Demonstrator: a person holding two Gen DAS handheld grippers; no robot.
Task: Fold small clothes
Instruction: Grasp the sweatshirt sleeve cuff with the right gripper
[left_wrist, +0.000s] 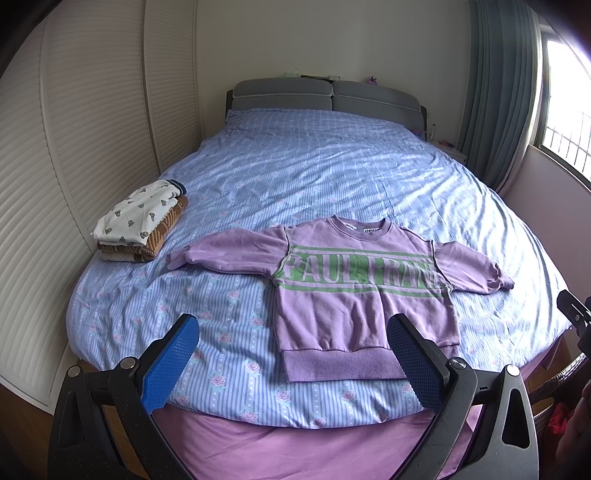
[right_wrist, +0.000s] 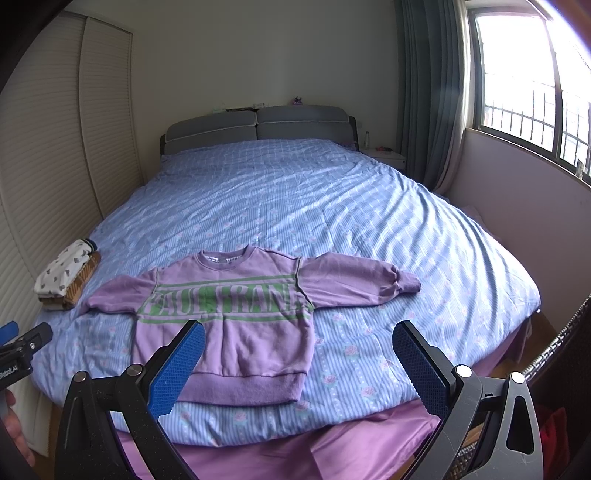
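A small purple sweatshirt (left_wrist: 354, 291) with green lettering lies flat, front up, sleeves spread, near the foot of the bed; it also shows in the right wrist view (right_wrist: 236, 317). My left gripper (left_wrist: 295, 328) is open and empty, held above the bed's foot edge, its right finger over the sweatshirt's hem. My right gripper (right_wrist: 301, 332) is open and empty, its left finger over the hem's left part. The left gripper's tip shows at the left edge of the right wrist view (right_wrist: 22, 343).
A stack of folded clothes (left_wrist: 142, 223) sits at the bed's left side, also in the right wrist view (right_wrist: 68, 277). Blue striped bedspread (left_wrist: 314, 173) covers the bed. Louvred wardrobe doors (left_wrist: 74, 147) stand left; a window (right_wrist: 532, 92) and nightstand (right_wrist: 384, 157) right.
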